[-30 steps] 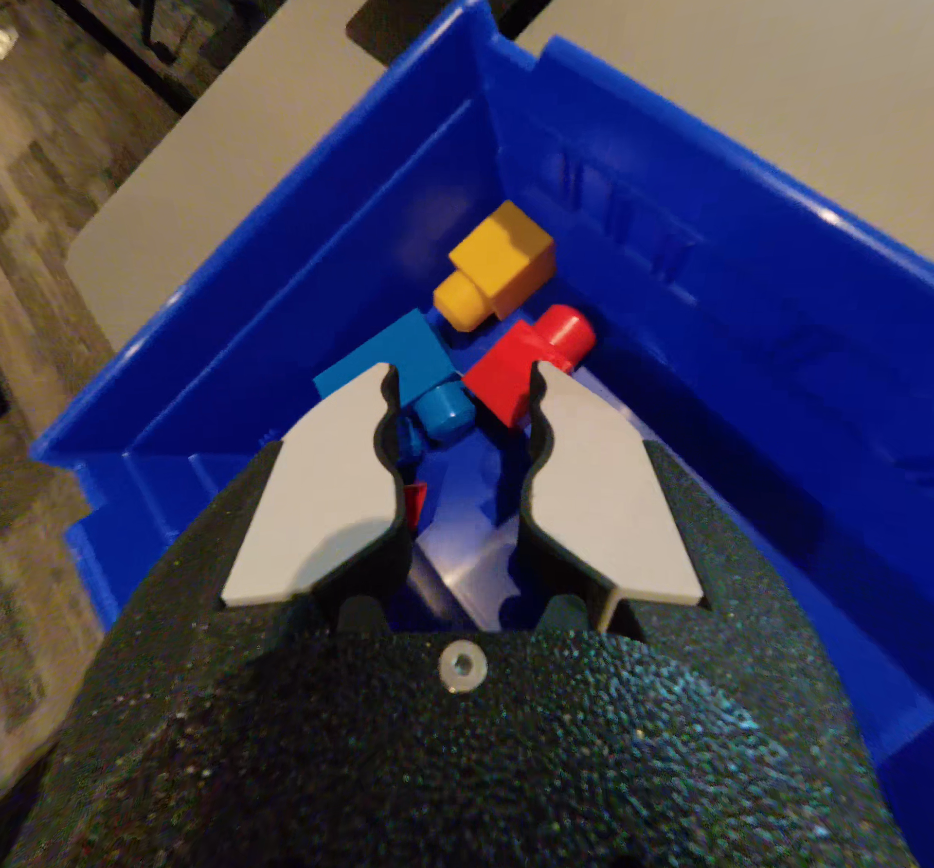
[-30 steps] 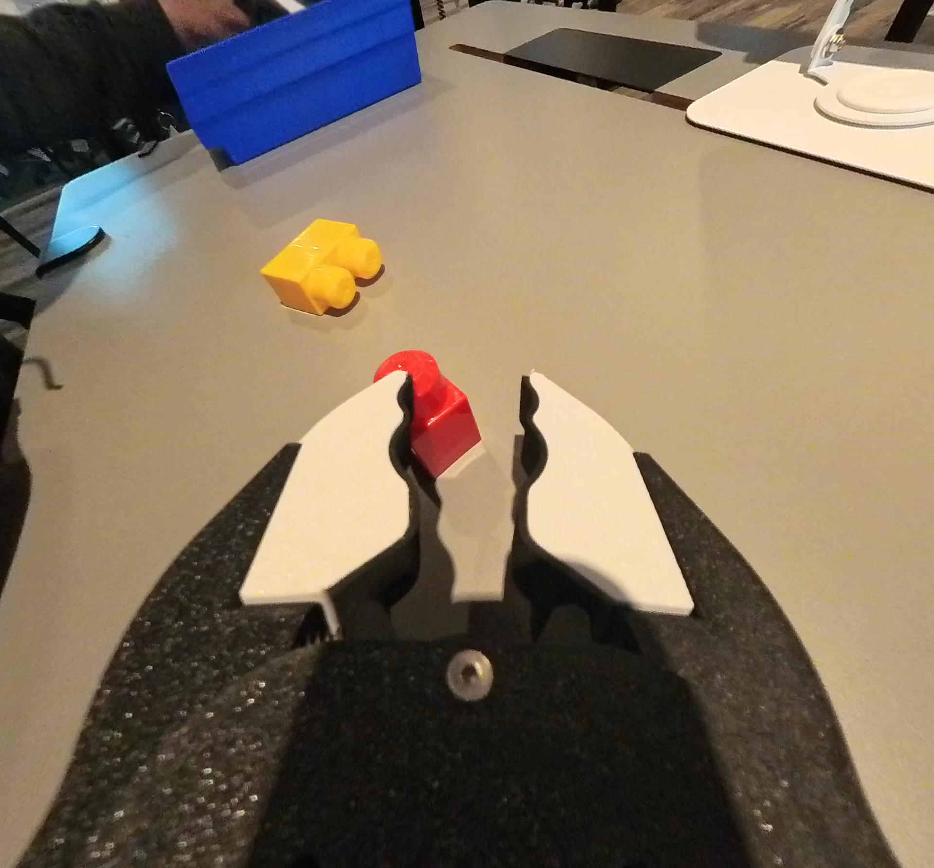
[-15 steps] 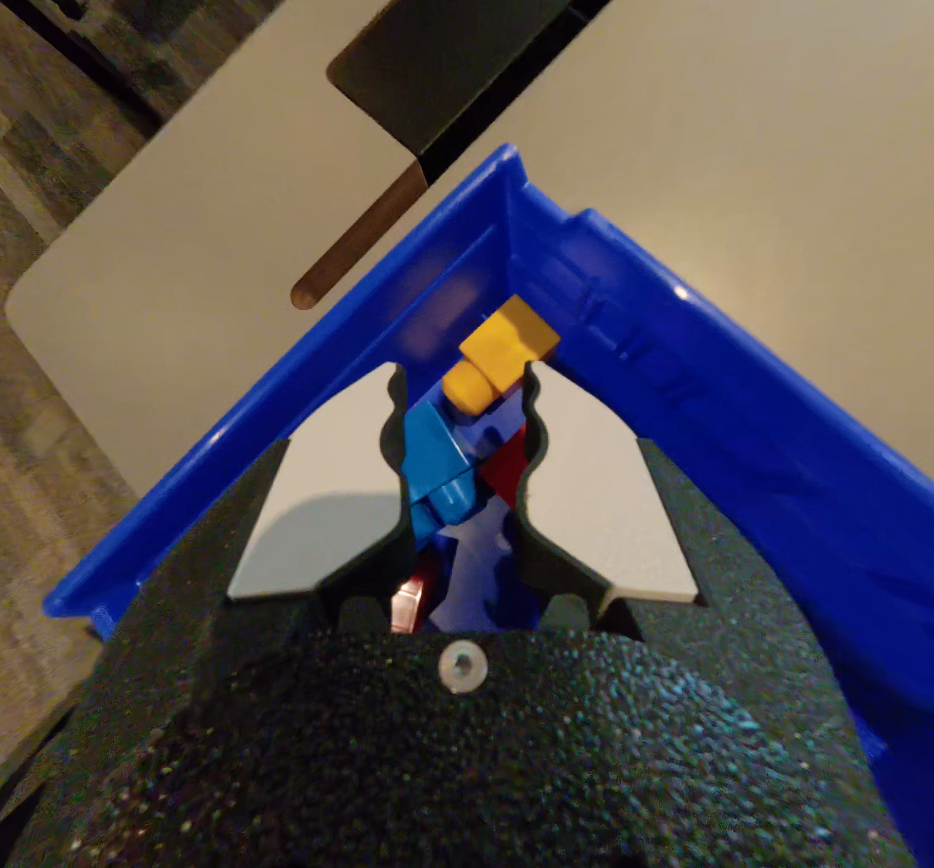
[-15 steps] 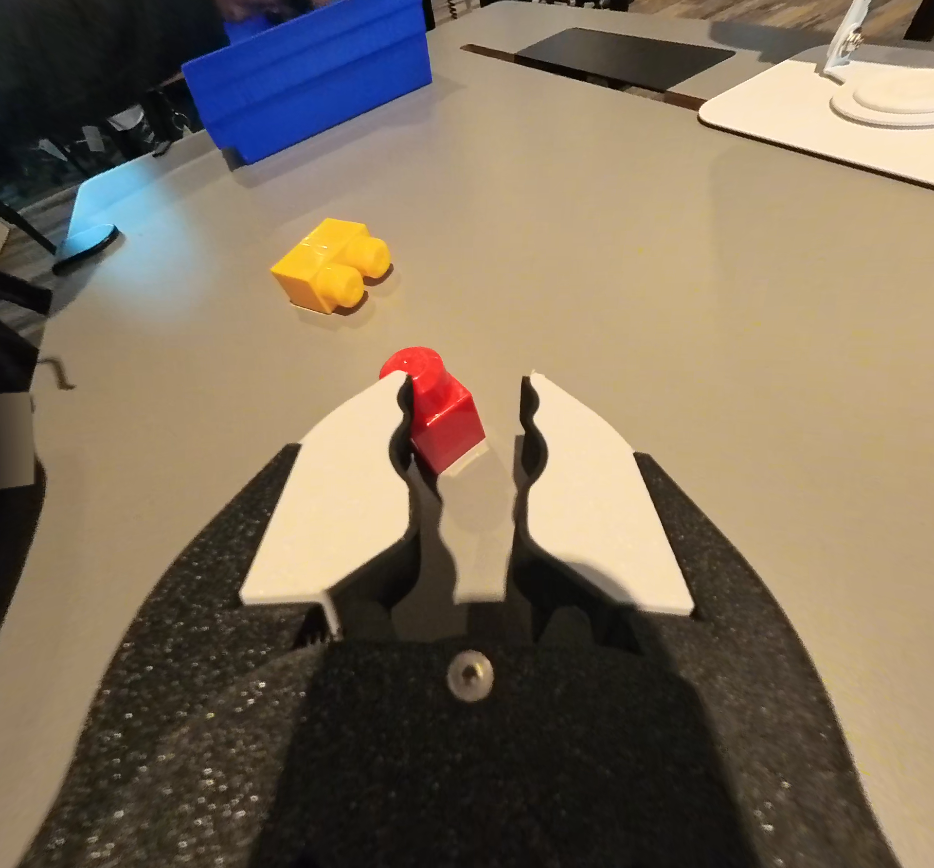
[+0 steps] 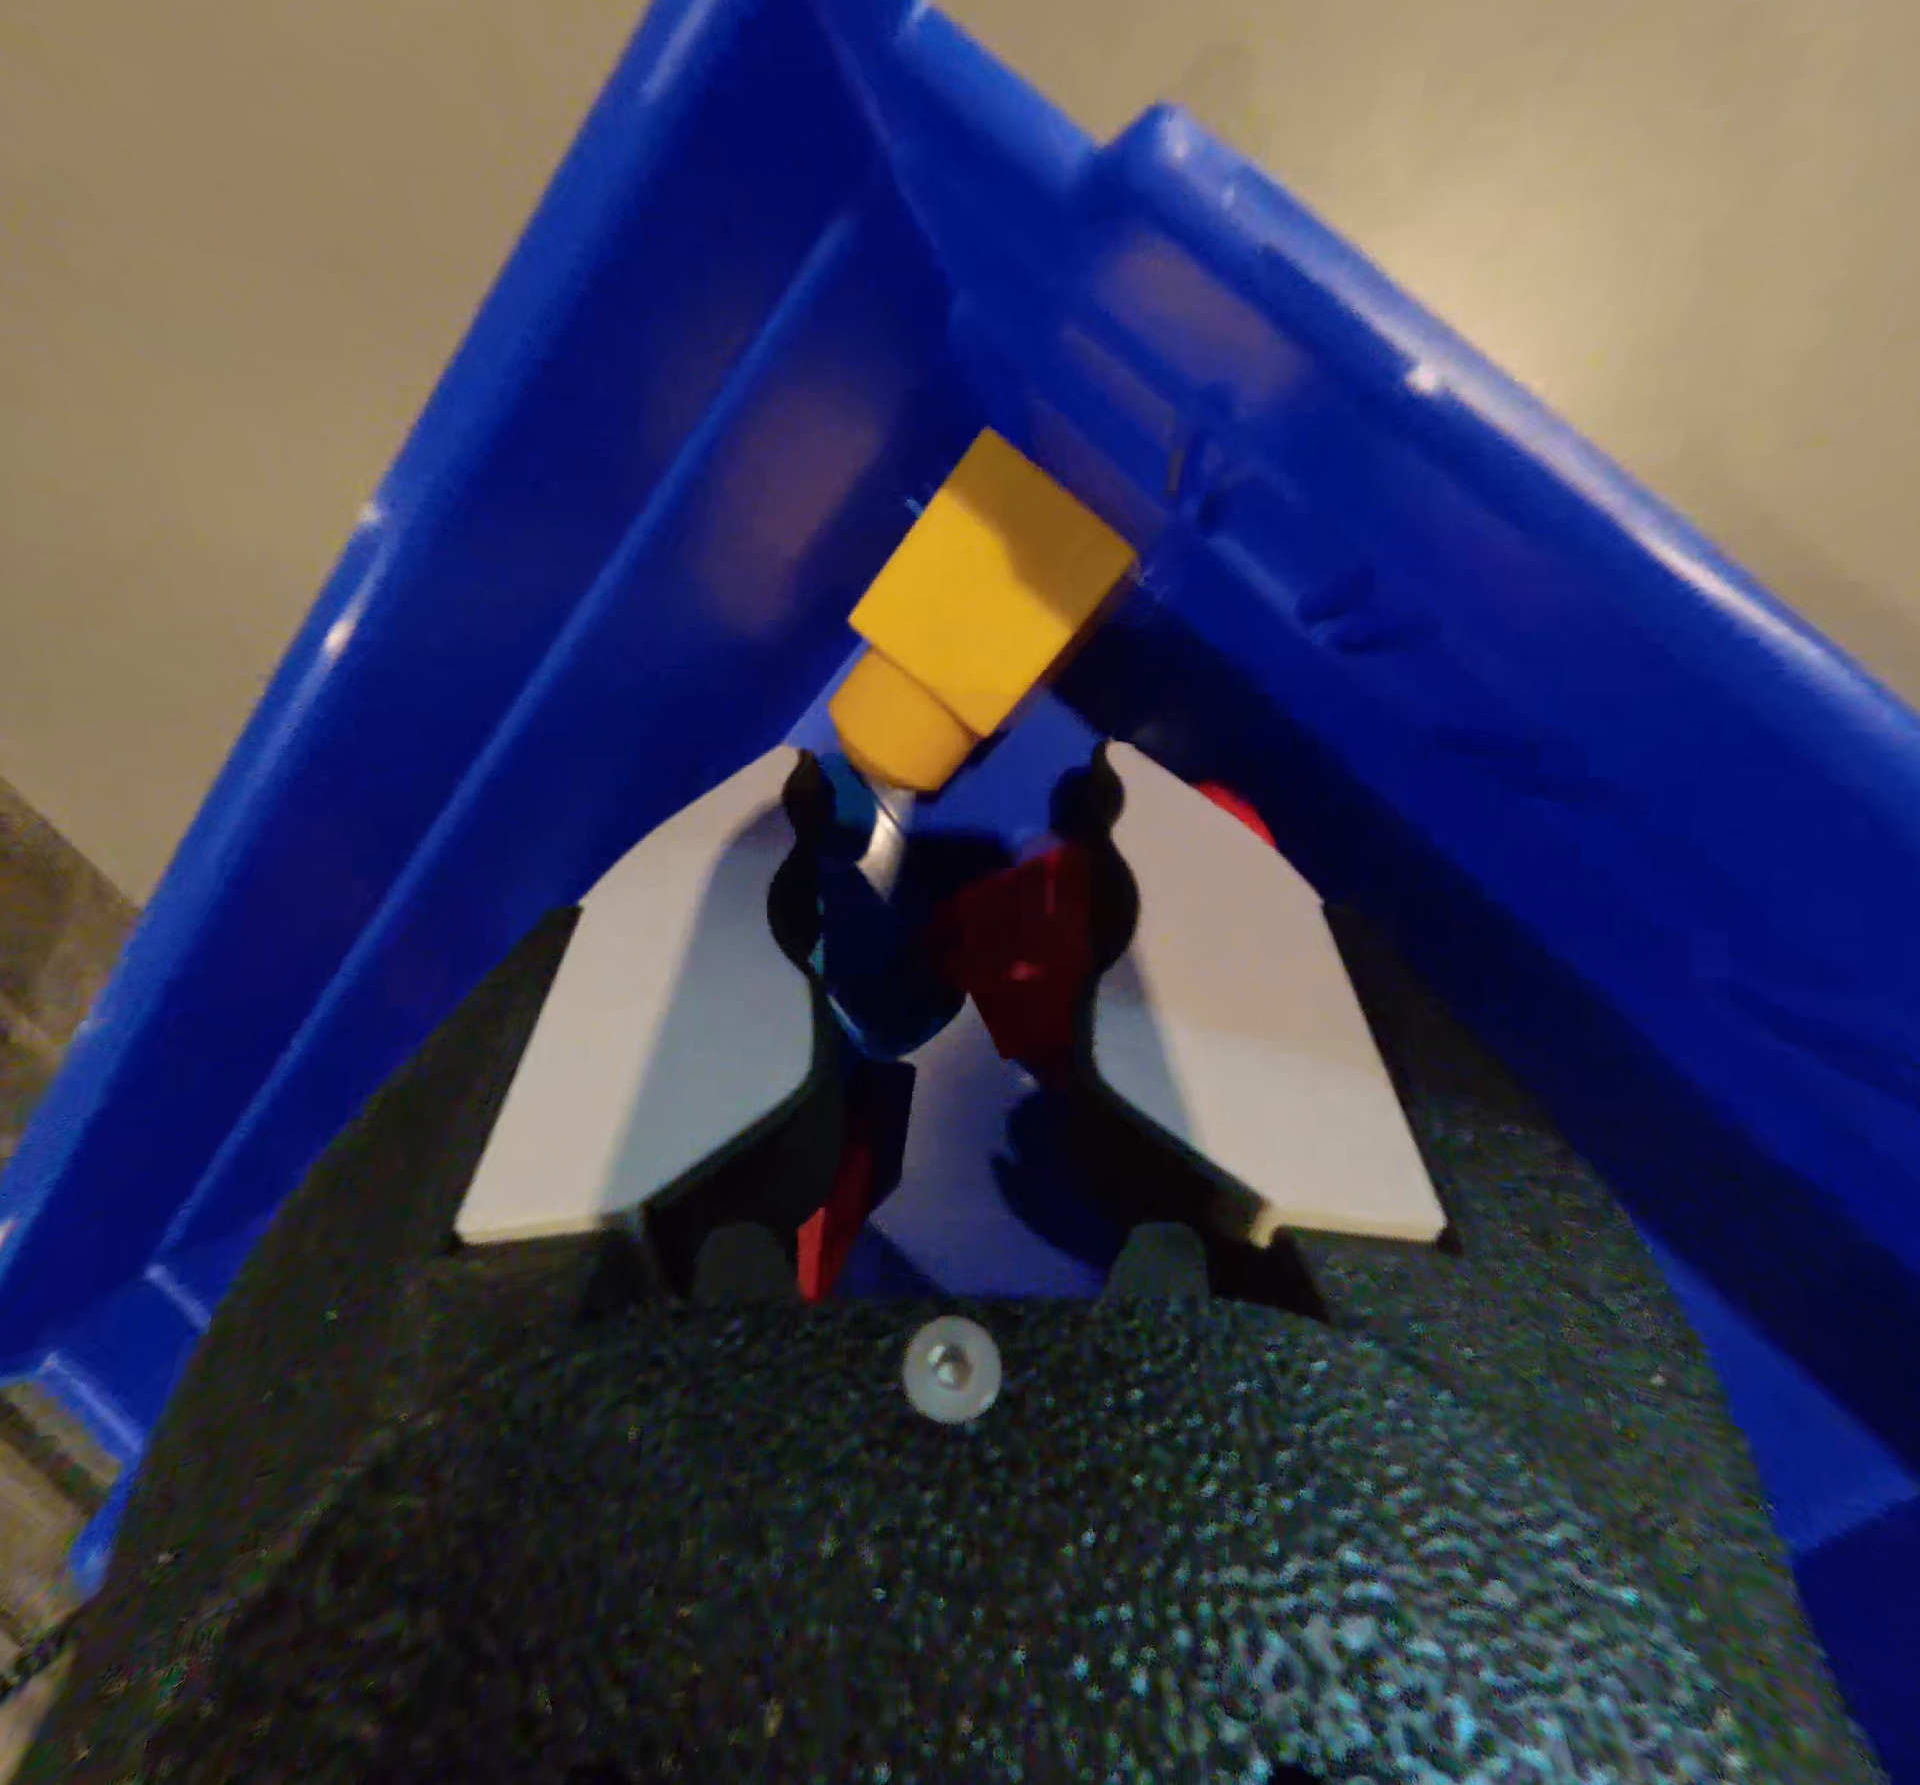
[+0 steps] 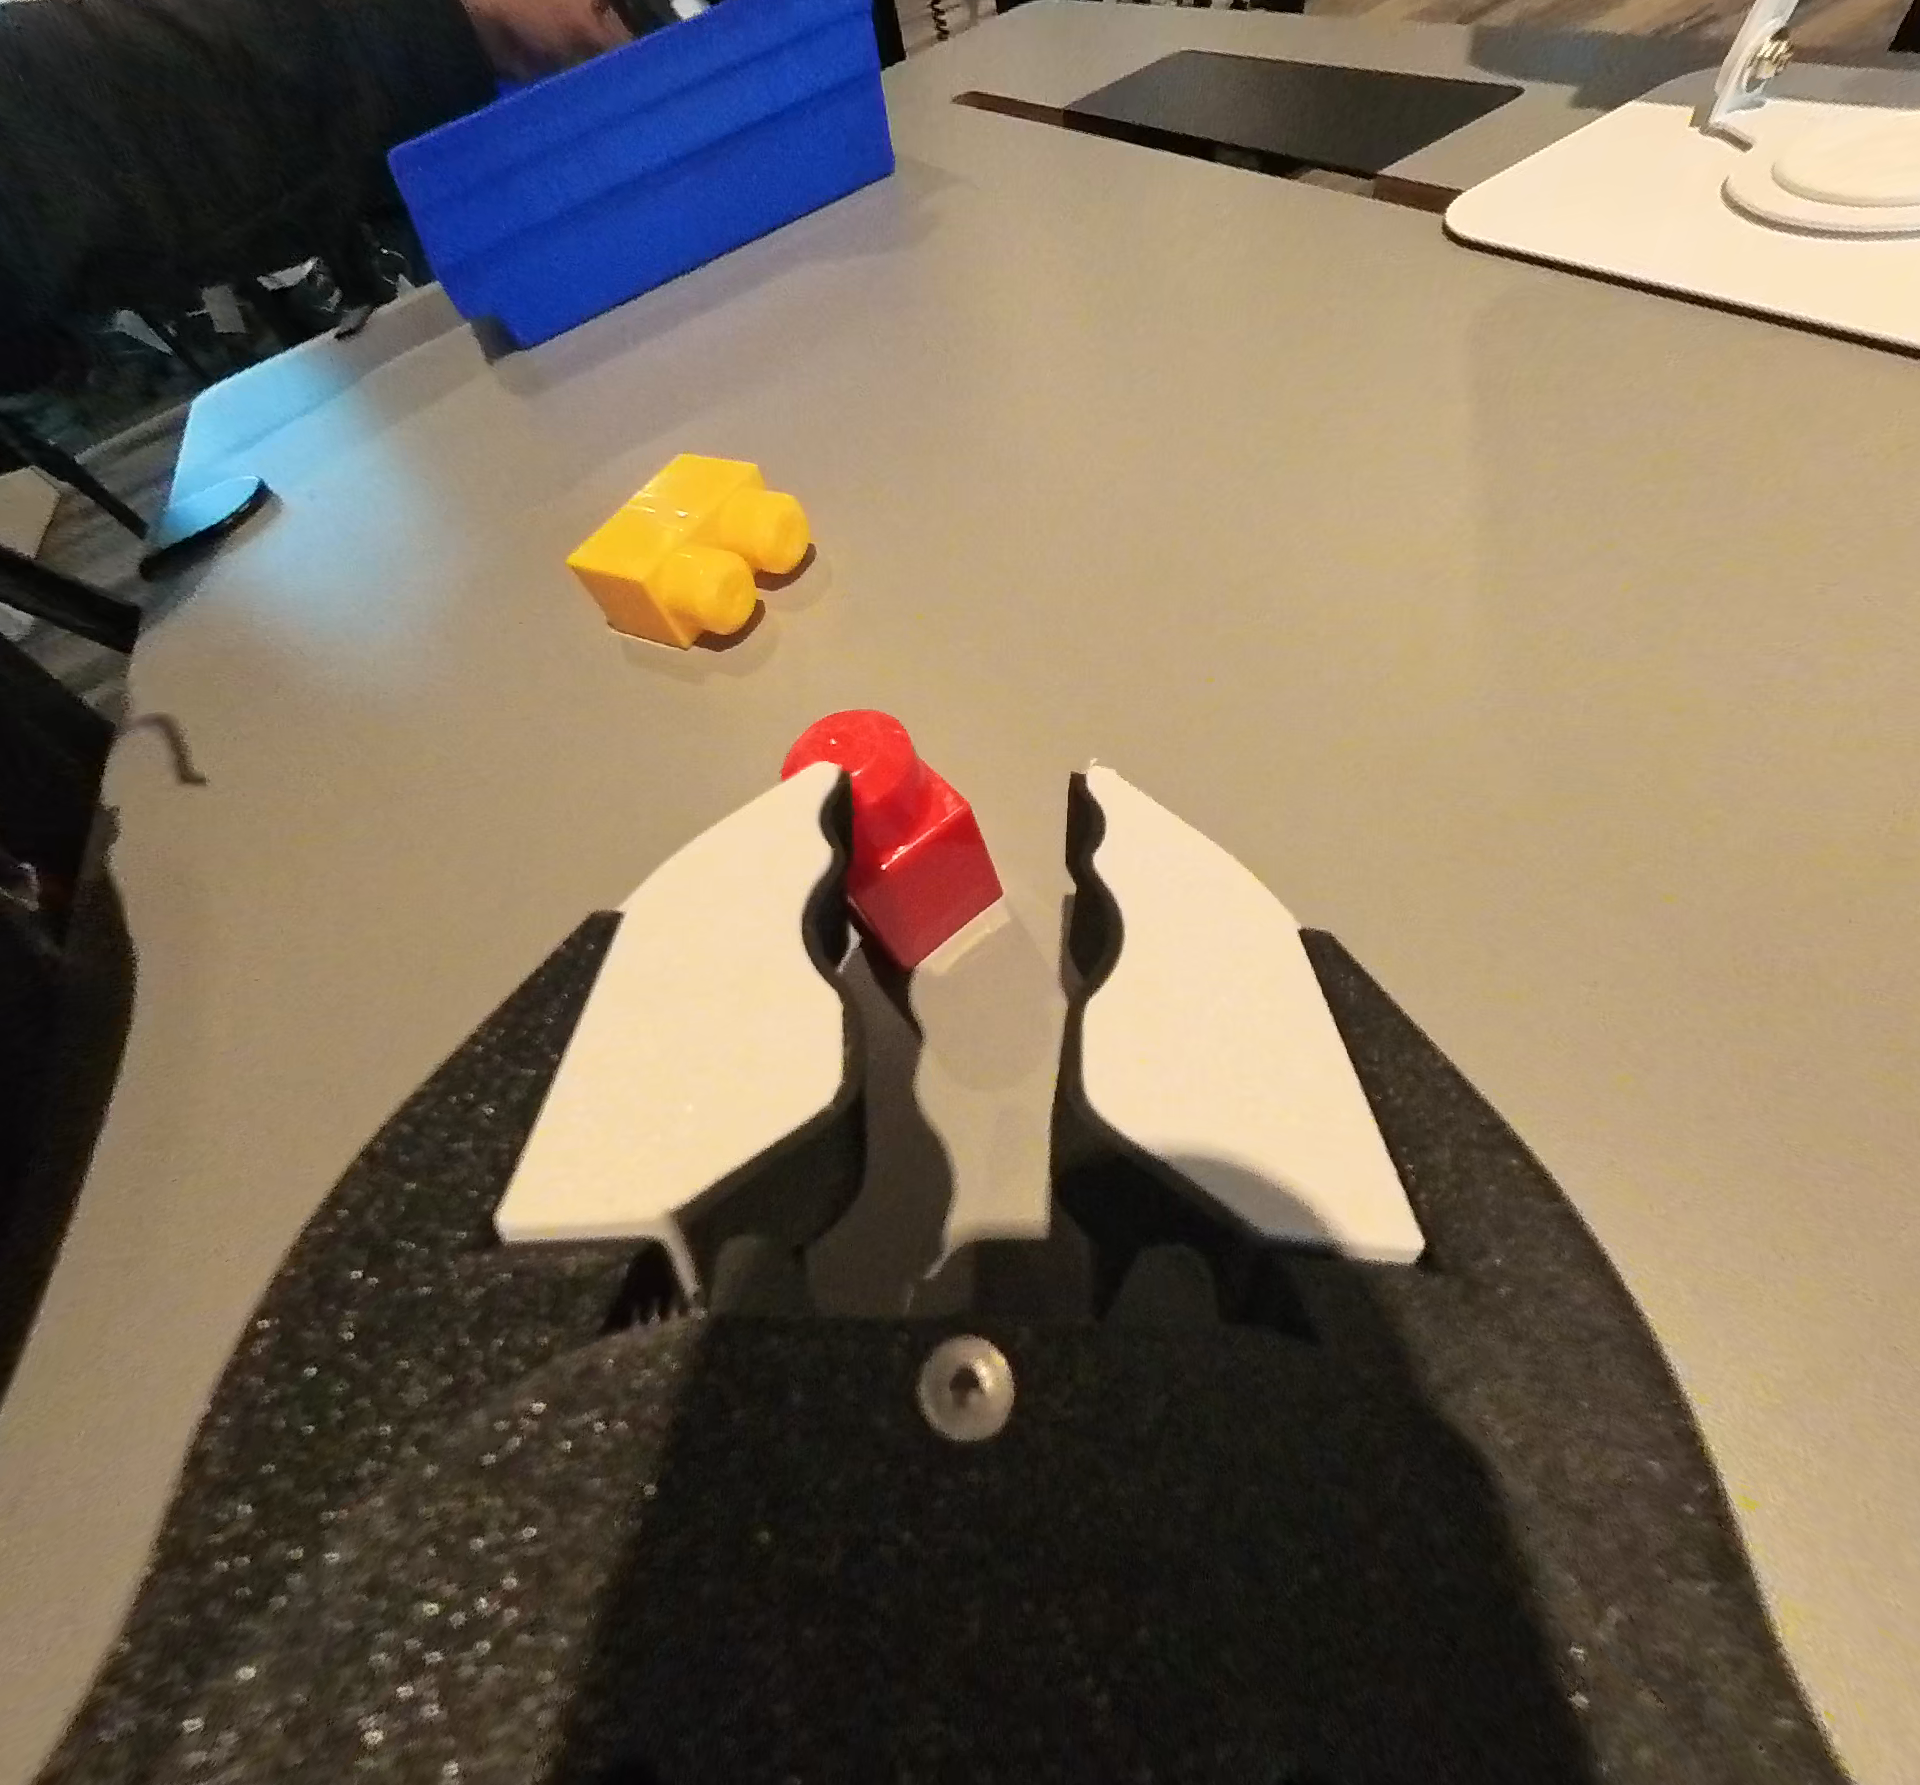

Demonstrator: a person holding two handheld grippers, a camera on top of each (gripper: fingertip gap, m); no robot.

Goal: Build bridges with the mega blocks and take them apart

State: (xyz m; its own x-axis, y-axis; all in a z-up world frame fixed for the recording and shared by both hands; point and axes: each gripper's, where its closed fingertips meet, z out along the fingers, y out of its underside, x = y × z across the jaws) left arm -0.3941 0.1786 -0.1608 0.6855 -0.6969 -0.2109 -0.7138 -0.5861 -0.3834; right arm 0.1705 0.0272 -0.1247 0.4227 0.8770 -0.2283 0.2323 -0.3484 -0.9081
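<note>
My left gripper (image 5: 951,779) is open and sits low inside the blue bin (image 5: 582,509). A one-stud yellow block (image 5: 977,613) lies in the bin's far corner, just past the fingertips. A blue block (image 5: 873,946) and a red block (image 5: 1023,956) lie between the open jaws. My right gripper (image 6: 956,779) is open over the grey table (image 6: 1351,540). A one-stud red block (image 6: 914,852) lies between its jaws, against the left finger (image 6: 707,1008). A two-stud yellow block (image 6: 686,551) lies on its side farther off to the left.
The blue bin (image 6: 644,166) stands at the table's far left, with a person's sleeve and hand (image 6: 312,73) reaching into it. A white lamp base on a white pad (image 6: 1714,208) sits at the far right. A black mat (image 6: 1288,104) lies at the back. Left tips to right tips: about 60 cm.
My left gripper has pushed down and forward into the bin, so the yellow block looms closer and the blue and red blocks lie between its jaws. My right gripper has stayed nearly still, open.
</note>
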